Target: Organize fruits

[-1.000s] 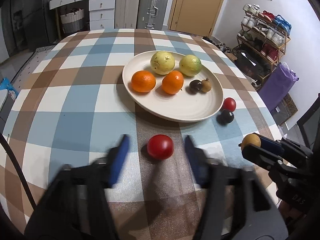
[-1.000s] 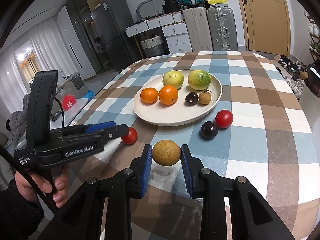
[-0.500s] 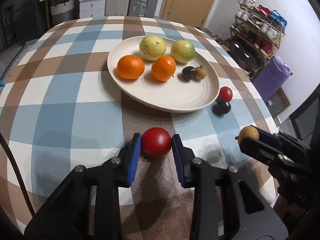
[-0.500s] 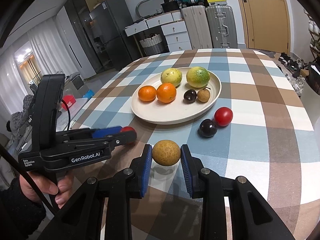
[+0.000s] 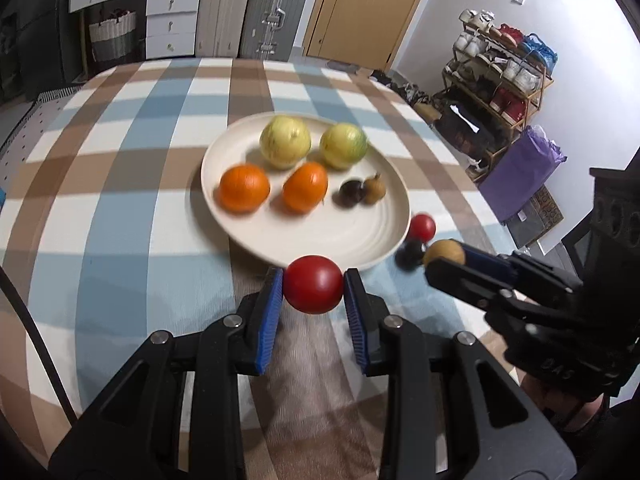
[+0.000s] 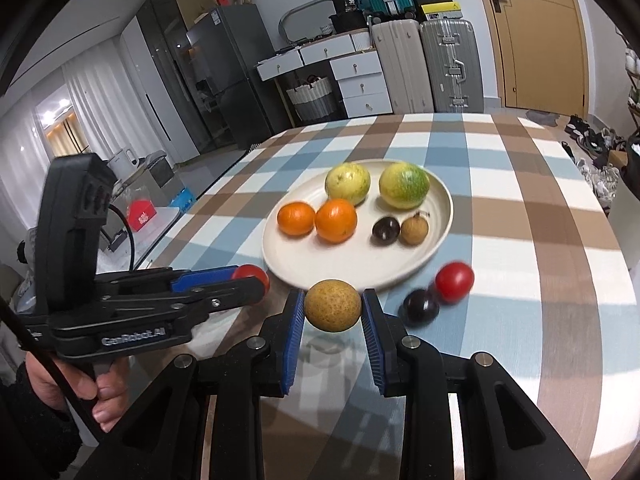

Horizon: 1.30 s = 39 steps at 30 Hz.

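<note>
My left gripper is shut on a red tomato, held above the cloth near the plate's front rim. In the right wrist view that gripper comes in from the left. My right gripper is shut on a round brown fruit, which shows in the left wrist view as the brown fruit. The cream plate holds two oranges, two yellow-green fruits, a dark plum and a small brown fruit. A second red tomato and a dark plum lie on the cloth right of the plate.
The round table wears a blue, brown and white checked cloth. A person's hand grips the left tool's handle. Beyond the table stand suitcases, white drawers, a fridge and a shoe rack.
My left gripper closed on the red tomato and lifted it toward the plate. My right gripper, still holding the brown fruit, also moved closer to the plate.
</note>
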Motion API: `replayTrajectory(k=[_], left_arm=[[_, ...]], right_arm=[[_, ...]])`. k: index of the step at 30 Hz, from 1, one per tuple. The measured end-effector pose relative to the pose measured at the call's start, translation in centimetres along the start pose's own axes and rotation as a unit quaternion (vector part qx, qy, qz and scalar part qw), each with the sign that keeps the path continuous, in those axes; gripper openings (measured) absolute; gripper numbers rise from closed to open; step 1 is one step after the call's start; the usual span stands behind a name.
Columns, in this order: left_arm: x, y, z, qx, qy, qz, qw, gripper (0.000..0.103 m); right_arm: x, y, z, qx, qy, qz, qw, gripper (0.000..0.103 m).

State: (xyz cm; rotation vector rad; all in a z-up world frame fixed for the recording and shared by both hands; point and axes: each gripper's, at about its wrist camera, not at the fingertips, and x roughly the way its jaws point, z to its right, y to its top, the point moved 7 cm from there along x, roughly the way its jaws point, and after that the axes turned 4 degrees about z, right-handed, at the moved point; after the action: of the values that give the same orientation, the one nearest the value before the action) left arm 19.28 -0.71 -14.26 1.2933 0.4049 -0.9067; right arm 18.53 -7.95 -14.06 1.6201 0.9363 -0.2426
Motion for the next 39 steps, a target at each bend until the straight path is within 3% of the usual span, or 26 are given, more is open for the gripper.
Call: replayTrajectory(k=[8, 22, 24, 27, 39], left_arm=[[1.7, 2.7, -0.4, -0.007, 0.002, 0.004, 1.0000, 0.028], [4.8, 3.5, -1.2, -0.029, -0.001, -0.011, 0.9995, 0.028], [4.8, 3.7, -1.1, -0.029, -0.002, -0.008, 0.9995, 0.028], [4.4, 4.0, -1.0, -0.028, -0.001, -0.002, 0.9996, 0.029], [2.1, 3.3, -0.7, -0.028, 0.007, 0.009, 0.9996, 0.031]], right_arm=[[2.2, 1.9, 0.5, 0.012, 0.016, -0.004, 1.000, 0.029], [5.7, 2.5, 1.0, 0.013, 0.020, -0.023, 0.999, 0.030], [5.8, 2.6, 1.1, 0.010, 0.016, -0.020, 1.000, 0.034], [5.2, 2.8, 1.3, 0.014, 0.015, -0.006, 1.000, 0.050], [0.8, 2.6, 3.6, 0.050, -0.009, 0.028, 0.998, 0.050]])
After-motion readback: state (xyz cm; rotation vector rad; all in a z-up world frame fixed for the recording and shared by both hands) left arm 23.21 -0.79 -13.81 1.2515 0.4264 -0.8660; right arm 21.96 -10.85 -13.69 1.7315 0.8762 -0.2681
